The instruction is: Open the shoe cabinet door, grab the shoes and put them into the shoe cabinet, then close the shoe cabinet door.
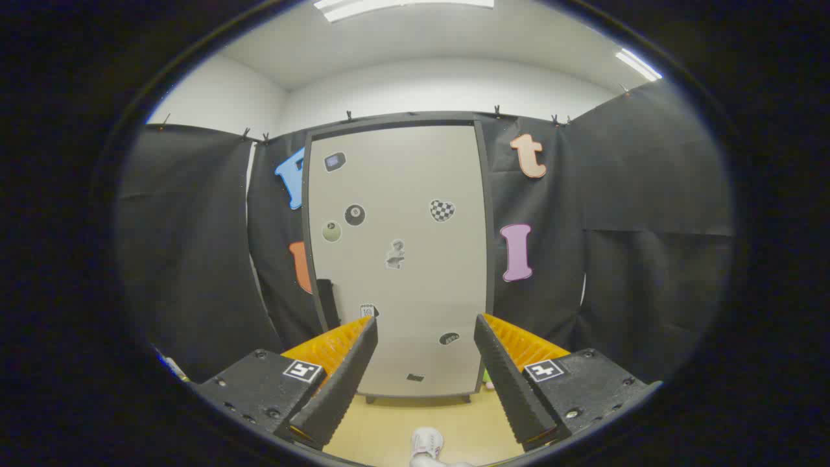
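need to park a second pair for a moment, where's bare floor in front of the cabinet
Bare floor runs from the shoe cabinet foot back to the white shoe, between the open tool fingers. Tightest is by the shoe itself and at the cabinet's right foot, where a small green and pink thing sits.

So the gripper (425,324) has its fingers spread wide with nothing between them, and there's a clear stretch of bare wood floor (389,421) running from the fingers up to the shoe cabinet (399,259) in the middle of the frame. That cabinet's door (415,285) is flat shut and blocks the way in, with a dark handle (327,301) sticking out at its left edge. Only clutter on the floor is a white shoe (426,446) at the bottom centre, down between the fingers, and black booth cloth (648,259) closes off both sides of the cabinet.
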Demonstrator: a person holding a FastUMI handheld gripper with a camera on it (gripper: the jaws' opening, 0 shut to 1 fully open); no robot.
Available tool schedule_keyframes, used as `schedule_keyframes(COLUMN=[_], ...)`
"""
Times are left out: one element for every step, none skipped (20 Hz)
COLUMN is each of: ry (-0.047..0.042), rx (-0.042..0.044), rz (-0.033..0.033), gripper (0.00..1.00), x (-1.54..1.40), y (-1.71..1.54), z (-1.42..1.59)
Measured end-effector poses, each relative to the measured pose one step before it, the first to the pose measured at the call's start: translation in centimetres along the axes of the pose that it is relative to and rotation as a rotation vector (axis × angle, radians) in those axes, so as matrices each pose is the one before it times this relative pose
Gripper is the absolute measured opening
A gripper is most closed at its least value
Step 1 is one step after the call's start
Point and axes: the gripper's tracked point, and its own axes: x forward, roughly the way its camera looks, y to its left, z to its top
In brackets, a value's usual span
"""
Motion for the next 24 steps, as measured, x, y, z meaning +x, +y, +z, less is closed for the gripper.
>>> schedule_keyframes(ry=[-0.00189,-0.00333,0.00585,0.00175,0.00110,-0.00093,-0.00080,-0.00221,0.00159,0.00104,0.00350,0.00719,0.00917,0.01089,0.01121,0.01027,0.00518,0.00146,-0.00261,-0.00797,0.00217,-0.00125,0.00707,0.00200], rx=[-0.00422,-0.00538,-0.00985,-0.00160,0.00293,0.00270,-0.00035,-0.00047,0.00158,0.00203,0.00080,-0.00114,-0.00099,0.00371,0.00747,0.00561,-0.00151,-0.00590,-0.00858,-0.00321,-0.00007,0.00440,0.00131,0.00100], rz=[-0.00172,-0.00047,-0.00465,0.00157,0.00376,0.00037,-0.00030,0.00128,0.00261,0.00415,0.00566,0.00964,0.00758,0.01546,0.01622,0.01288,0.01059,0.00969,0.00980,0.01358,0.02046,0.02235,0.01352,-0.00124], gripper=[0.98,0.98,0.98,0.98,0.98,0.98,0.98,0.98,0.98,0.98,0.98,0.98,0.98,0.98,0.98,0.98,0.98,0.98,0.98,0.98,0.97,0.97,0.97,0.96], x=[-0.067,0.085,0.133,0.068,0.185,0.277,0.144,0.286,0.301,0.391,0.461,0.546,0.674,0.791,0.849,0.867,1.013,0.989,1.134,1.244,1.232,1.351,1.576,1.538], y=[-0.001,0.201,0.082,0.128,0.325,0.345,0.273,0.384,0.462,0.622,0.534,0.896,0.915,1.033,1.162,1.140,1.029,1.074,1.017,1.166,1.191,1.159,0.774,0.440], z=[0.128,0.015,-0.262,-0.055,-0.053,0.032,-0.143,0.013,-0.183,-0.091,-0.082,-0.219,-0.575,-0.416,-0.520,-0.439,-0.308,-0.166,-0.088,0.013,-0.265,0.012,-0.234,0.131])
